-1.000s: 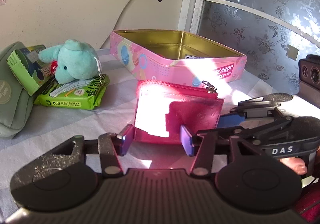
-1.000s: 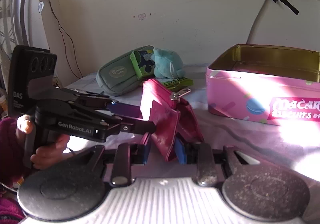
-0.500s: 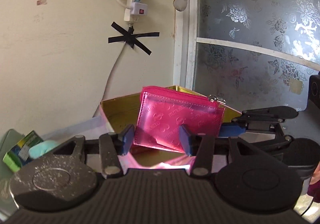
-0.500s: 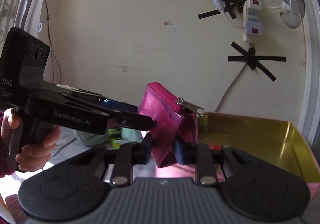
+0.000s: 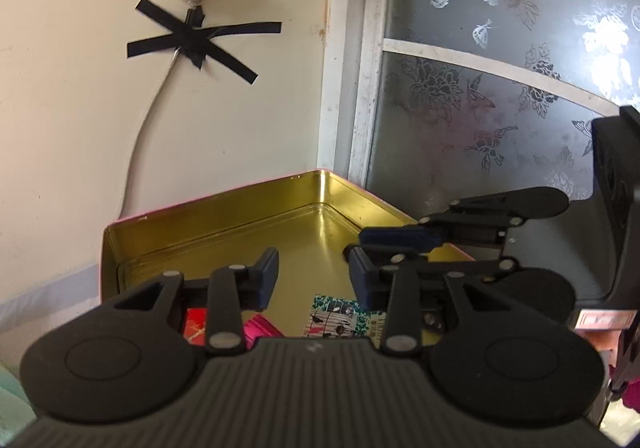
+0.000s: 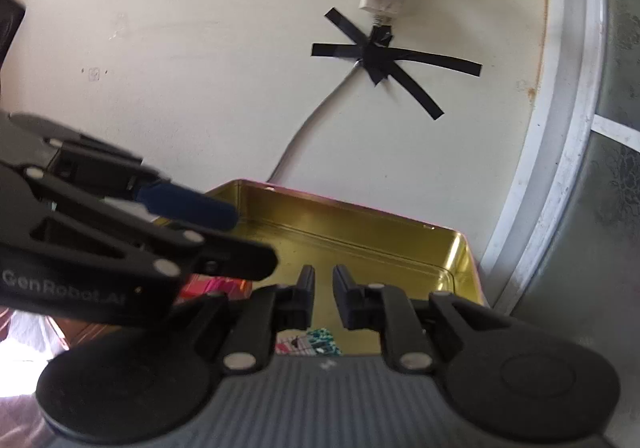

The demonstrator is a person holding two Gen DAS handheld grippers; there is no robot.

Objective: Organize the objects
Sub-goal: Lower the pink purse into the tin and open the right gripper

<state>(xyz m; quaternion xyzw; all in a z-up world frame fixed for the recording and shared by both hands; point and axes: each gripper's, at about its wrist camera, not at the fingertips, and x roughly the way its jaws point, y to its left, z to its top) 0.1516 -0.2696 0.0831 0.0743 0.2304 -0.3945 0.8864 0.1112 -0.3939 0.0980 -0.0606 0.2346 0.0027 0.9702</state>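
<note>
The left tongs (image 5: pixel 313 274) hang over the gold-lined tin (image 5: pixel 224 232), their jaws parted with nothing between them after just closing in. The right tongs (image 6: pixel 323 298), at their three o'clock, are pressed nearly together and empty. The pink wallet (image 5: pixel 258 328) lies in the tin beside a patterned card (image 5: pixel 336 316).

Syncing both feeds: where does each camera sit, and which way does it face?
Left wrist: on the left claw, whose empty jaws just closed further; faces down into the gold-lined metal tin; right claw enters at right.
Right wrist: on the shut right claw; faces the tin; left claw enters at left.
Shared: tin, black tape cross.
</note>
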